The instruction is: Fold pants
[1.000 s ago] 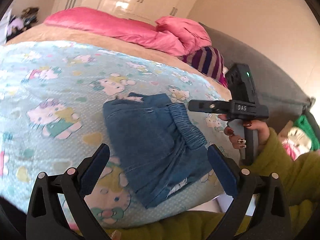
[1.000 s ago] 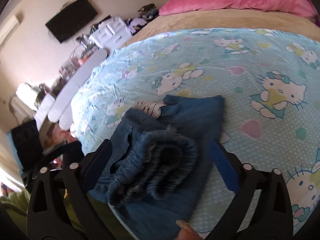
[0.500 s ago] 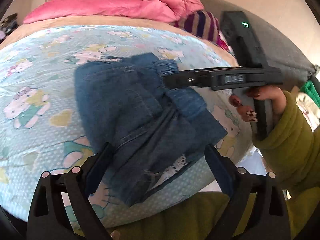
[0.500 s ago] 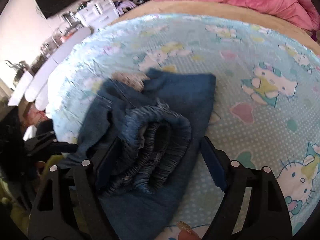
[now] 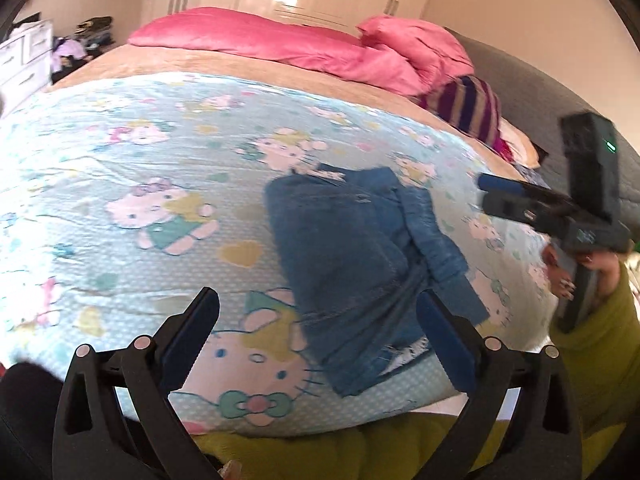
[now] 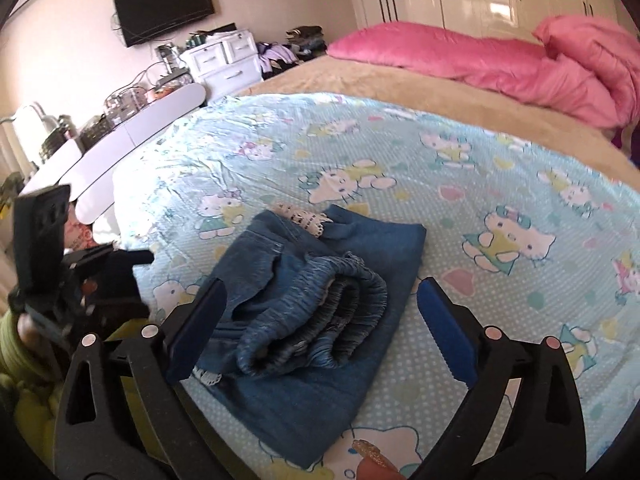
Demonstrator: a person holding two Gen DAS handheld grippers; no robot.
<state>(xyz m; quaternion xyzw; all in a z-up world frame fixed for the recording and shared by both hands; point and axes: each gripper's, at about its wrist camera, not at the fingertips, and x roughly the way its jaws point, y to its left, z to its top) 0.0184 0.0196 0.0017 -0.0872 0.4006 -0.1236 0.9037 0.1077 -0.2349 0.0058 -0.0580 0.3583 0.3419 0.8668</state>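
Observation:
Folded blue denim pants [image 5: 352, 256] lie on the cartoon-cat bedsheet [image 5: 160, 152] near the bed's front edge. Their gathered elastic waistband [image 6: 320, 320] is bunched in a roll on top of the flat fold [image 6: 384, 240]. My left gripper [image 5: 316, 304] hovers over the lower part of the pants, its jaws opening wide and its pads off the cloth. Just above the waistband roll my right gripper [image 6: 322, 288] also has its jaws opening, and nothing is pinched. From the left wrist view the right gripper's black body [image 5: 560, 216] floats beyond the pants' right side.
A pink duvet [image 5: 280, 48] and a striped cushion [image 5: 468, 108] lie at the far end of the bed. A grey headboard [image 5: 528, 92] runs along the right. White drawers [image 6: 224, 60] and a cluttered side table [image 6: 132, 128] stand to the left. An olive-green sleeve [image 5: 596, 340] is at the right edge.
Both grippers have drawn back from the pants. The right gripper has left the waistband roll, moved off to the right and spread its fingers wider. The pants stay folded on the sheet.

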